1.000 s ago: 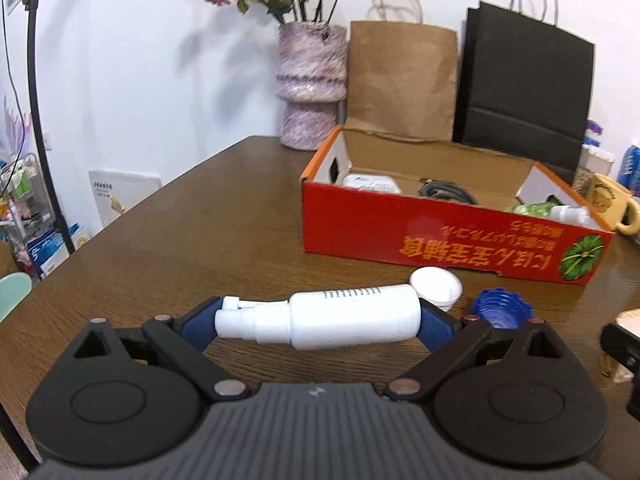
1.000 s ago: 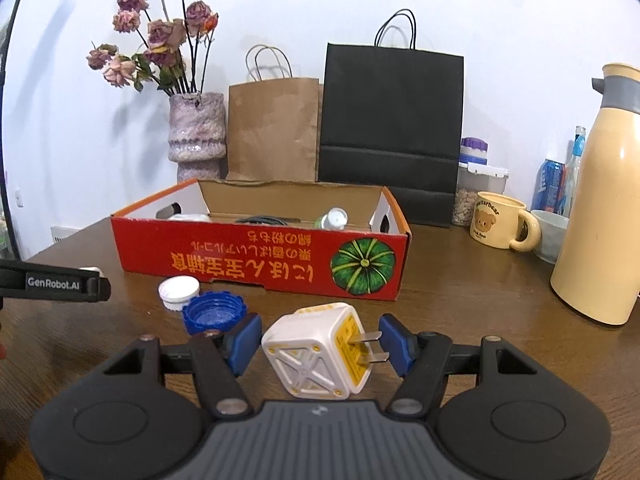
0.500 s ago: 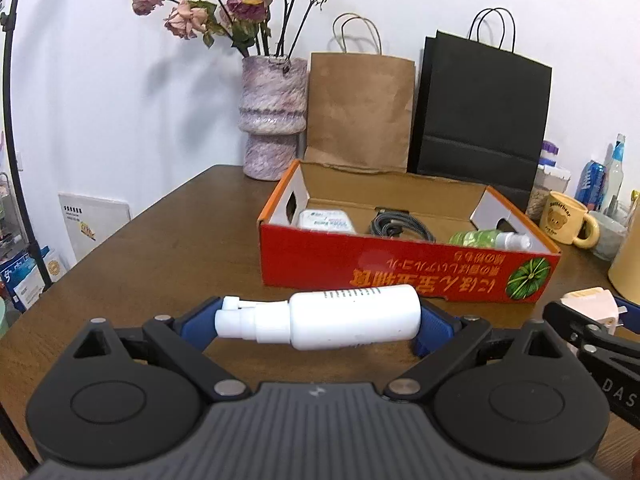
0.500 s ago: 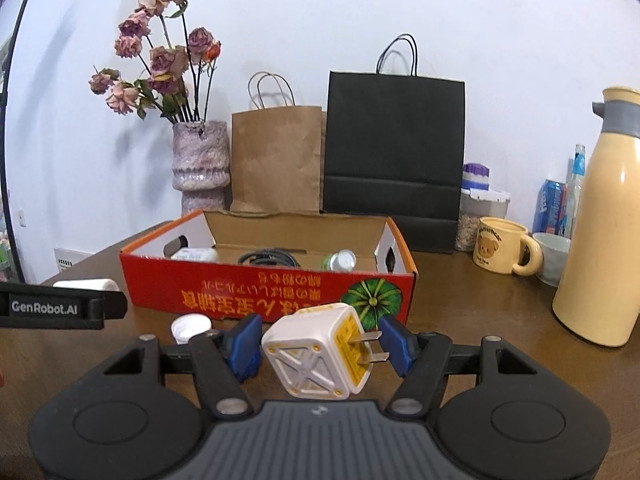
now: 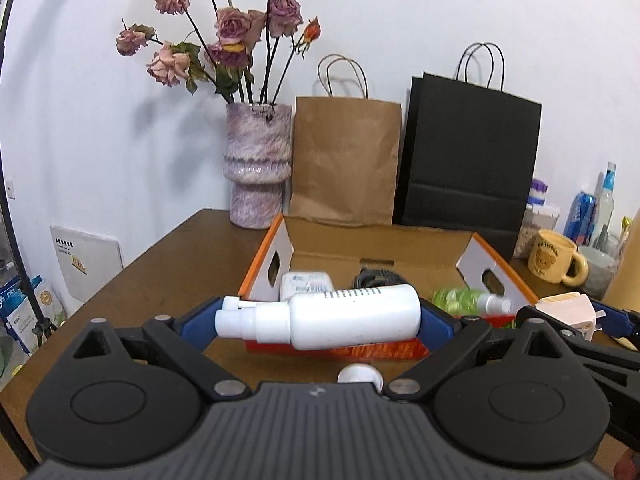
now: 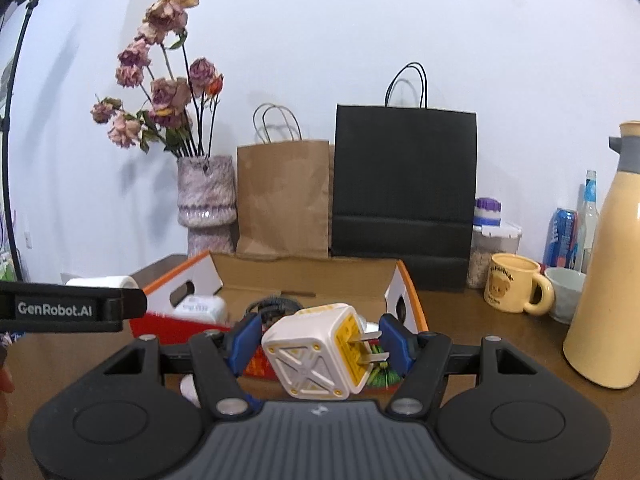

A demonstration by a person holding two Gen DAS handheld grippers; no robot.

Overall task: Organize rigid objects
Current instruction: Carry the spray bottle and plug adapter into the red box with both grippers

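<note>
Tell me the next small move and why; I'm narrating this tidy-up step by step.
Probably carry both forward over the open box and lower them in. The left gripper clamps a white spray bottle and the right gripper a plug adapter, both held above the table just short of the box's front wall.

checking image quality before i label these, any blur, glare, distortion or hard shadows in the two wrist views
Left wrist view: strong fisheye bending with dark corners; white spray bottle sharp, soft shadows behind the vase on the wall, no glare. Right wrist view: same barrel distortion; plug adapter crisp, red box front slightly smeared, even lighting.
</note>
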